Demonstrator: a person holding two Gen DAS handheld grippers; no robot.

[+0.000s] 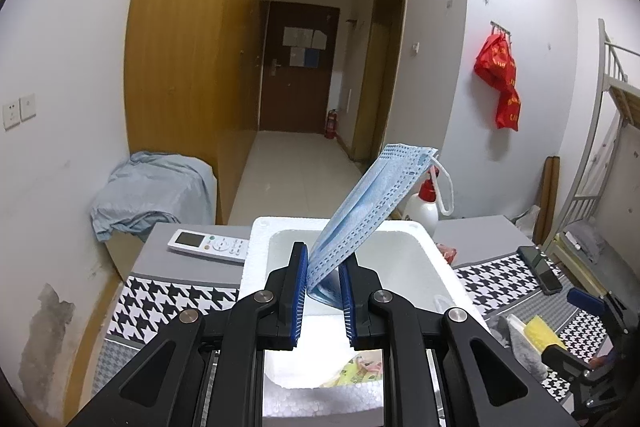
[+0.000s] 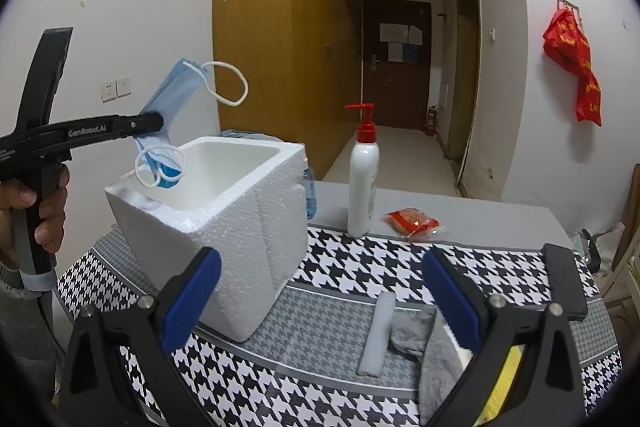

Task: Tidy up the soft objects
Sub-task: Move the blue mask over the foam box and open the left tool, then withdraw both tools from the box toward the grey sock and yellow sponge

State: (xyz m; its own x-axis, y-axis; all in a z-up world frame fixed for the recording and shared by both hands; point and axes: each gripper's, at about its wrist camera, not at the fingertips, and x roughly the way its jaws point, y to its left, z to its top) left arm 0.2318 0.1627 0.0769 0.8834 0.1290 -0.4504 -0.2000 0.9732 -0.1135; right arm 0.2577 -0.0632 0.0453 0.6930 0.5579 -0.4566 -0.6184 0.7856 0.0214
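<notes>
My left gripper (image 1: 323,277) is shut on a blue face mask (image 1: 372,203) and holds it over the open white foam box (image 1: 256,251). In the right wrist view the left gripper (image 2: 154,125) pinches the mask (image 2: 172,95) above the box's near-left rim (image 2: 208,219); one white ear loop hangs into the box, the other sticks up. My right gripper (image 2: 320,291) is open and empty above the table. A grey cloth (image 2: 424,343) and a pale rolled item (image 2: 378,331) lie just ahead of it. A yellow packet (image 1: 352,373) lies inside the box.
A white pump bottle (image 2: 362,179) and a red snack packet (image 2: 412,223) stand behind on the houndstooth tablecloth (image 2: 360,267). A remote control (image 1: 208,245) lies left of the box. A black phone (image 1: 540,267) lies at the right. A yellow sponge (image 1: 540,335) lies by the cloth.
</notes>
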